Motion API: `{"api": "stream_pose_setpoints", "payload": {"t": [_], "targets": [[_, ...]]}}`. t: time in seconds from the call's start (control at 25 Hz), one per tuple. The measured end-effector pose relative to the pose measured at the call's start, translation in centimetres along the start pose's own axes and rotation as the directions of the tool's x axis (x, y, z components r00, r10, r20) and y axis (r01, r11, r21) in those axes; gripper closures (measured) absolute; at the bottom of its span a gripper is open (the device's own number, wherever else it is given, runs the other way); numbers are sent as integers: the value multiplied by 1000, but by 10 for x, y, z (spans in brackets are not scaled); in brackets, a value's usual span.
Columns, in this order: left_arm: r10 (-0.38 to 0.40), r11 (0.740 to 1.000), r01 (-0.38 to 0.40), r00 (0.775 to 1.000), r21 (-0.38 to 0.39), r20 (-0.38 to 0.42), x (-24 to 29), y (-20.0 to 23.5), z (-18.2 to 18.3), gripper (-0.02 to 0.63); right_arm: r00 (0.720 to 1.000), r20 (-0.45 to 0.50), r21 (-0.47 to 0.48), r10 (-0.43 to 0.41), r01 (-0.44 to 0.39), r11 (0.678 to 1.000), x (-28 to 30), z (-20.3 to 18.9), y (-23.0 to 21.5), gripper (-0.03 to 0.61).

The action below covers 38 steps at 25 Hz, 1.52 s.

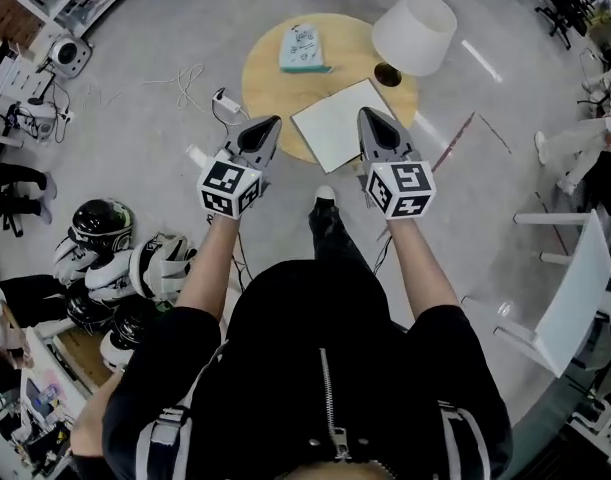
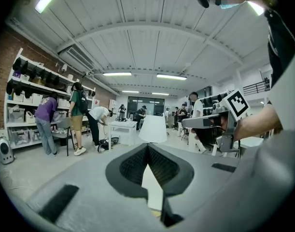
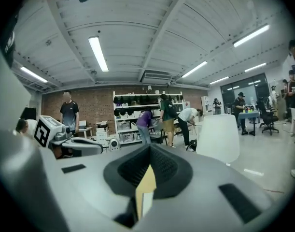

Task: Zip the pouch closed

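A teal pouch (image 1: 305, 48) lies on the far side of a round wooden table (image 1: 270, 78), seen only in the head view. A white sheet (image 1: 337, 126) covers the table's near part. My left gripper (image 1: 273, 121) and right gripper (image 1: 368, 114) are held side by side at the table's near edge, well short of the pouch. Both point forward with jaws closed to a tip and nothing between them. The left gripper view shows closed jaws (image 2: 147, 146) with the right gripper (image 2: 210, 122) beside them. The right gripper view shows its own jaws meeting (image 3: 150, 149).
A white lamp shade (image 1: 415, 30) and a dark cup (image 1: 387, 74) stand at the table's right. Helmets (image 1: 115, 258) lie on the floor at left, a white chair (image 1: 575, 298) at right, and a power strip with cables (image 1: 225, 101) by the table. People stand by shelves (image 3: 152, 115) beyond.
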State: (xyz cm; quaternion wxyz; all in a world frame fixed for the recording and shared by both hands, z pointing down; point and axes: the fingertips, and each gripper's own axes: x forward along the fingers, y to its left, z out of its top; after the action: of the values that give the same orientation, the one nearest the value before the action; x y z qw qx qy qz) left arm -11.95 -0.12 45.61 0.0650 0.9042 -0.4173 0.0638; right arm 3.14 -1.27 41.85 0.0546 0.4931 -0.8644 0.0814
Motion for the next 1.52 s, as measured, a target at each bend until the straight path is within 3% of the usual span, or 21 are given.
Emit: {"api": "stream_pose_setpoints", "payload": {"t": [0.44,0.8,1.16,1.52], "targets": [[64,998,-65,996,-19,-59,151,101,21,615,994,-68,-34,86,-89,995,155,18,-99,574],[49,998,-53,991,-27,-124,213,134,6,615,983,-142,-11,116,-119,993,213,-7,-124,574],[-95,995,99,976,11,-194,257,142,2,615,986,-163,22,22,-18,1000,213,-13,-143,574],[-244,963,266,922,32,-301,302,123,-45,614,972,-215,53,-95,109,993,191,-51,-161,574]]}}
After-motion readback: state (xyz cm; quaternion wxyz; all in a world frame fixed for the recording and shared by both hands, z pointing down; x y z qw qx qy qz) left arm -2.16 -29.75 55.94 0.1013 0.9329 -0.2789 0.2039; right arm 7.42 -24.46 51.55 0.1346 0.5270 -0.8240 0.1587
